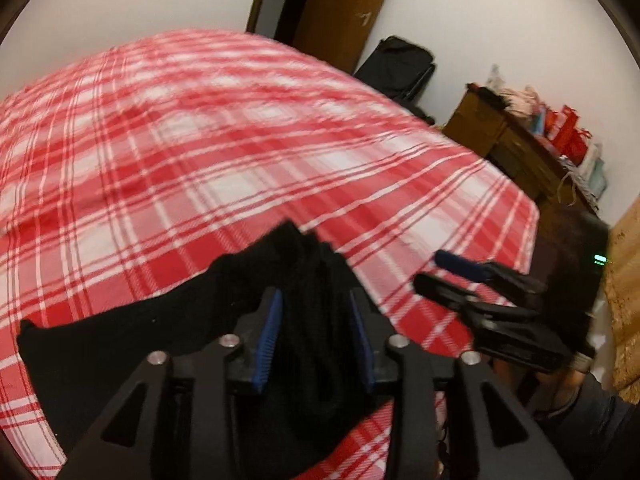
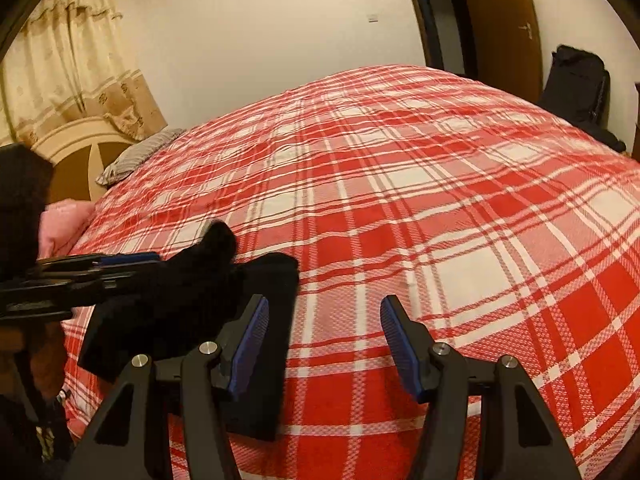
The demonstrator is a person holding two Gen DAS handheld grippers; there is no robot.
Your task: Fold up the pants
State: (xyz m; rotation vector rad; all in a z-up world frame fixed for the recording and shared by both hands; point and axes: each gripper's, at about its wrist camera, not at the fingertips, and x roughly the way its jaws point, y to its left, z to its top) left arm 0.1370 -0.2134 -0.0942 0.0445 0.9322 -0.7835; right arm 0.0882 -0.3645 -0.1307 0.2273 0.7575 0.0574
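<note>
Black pants [image 1: 120,344] lie bunched near the front edge of a bed with a red and white plaid cover [image 1: 200,140]. My left gripper [image 1: 316,312] is shut on a thick bunch of the pants fabric, which fills the gap between its blue pads. In the right wrist view the pants [image 2: 188,304] sit at the lower left, with the left gripper [image 2: 132,262] clamped on them from the left. My right gripper [image 2: 324,316] is open and empty over the bare cover, just right of the pants. It also shows in the left wrist view [image 1: 430,270].
The plaid cover [image 2: 440,200] spreads far ahead. A grey pillow [image 2: 136,156] and headboard [image 2: 76,160] lie at the left. A wooden cabinet with red bags [image 1: 532,148] stands right of the bed. A black bag [image 2: 576,84] and brown door [image 2: 500,20] are beyond.
</note>
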